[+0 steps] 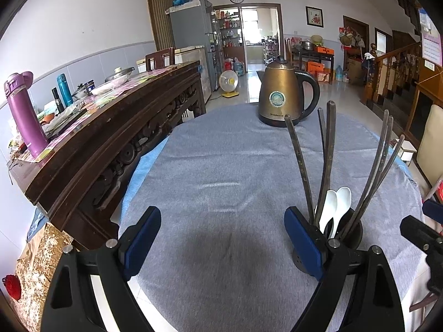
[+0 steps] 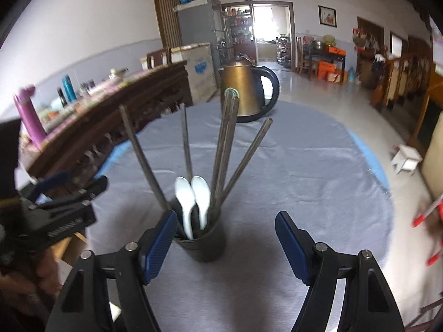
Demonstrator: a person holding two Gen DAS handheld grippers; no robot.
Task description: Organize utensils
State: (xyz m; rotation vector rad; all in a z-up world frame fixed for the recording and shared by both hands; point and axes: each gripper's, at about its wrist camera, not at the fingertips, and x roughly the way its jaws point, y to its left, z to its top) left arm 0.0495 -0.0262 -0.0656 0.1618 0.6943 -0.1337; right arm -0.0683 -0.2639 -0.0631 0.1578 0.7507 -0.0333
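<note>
Two grippers hover over a round table covered with a grey cloth (image 1: 216, 166). On the left, a dark wooden sideboard (image 1: 116, 127) carries a purple flask (image 1: 23, 113). The left gripper (image 1: 221, 238) is released, its jaws wide apart with only cloth between them. Just beside its right finger stands the black utensil holder (image 2: 205, 244), with dark chopsticks (image 2: 224, 149) and two white spoons (image 2: 193, 199) upright in it. Behind it stands a brass-coloured kettle (image 1: 282, 94); its round label has small writing that I cannot read. The right gripper (image 2: 225, 244) is also released, and the holder stands between its fingers, close to the left pad (image 2: 160, 246); I cannot tell if they touch.
</note>
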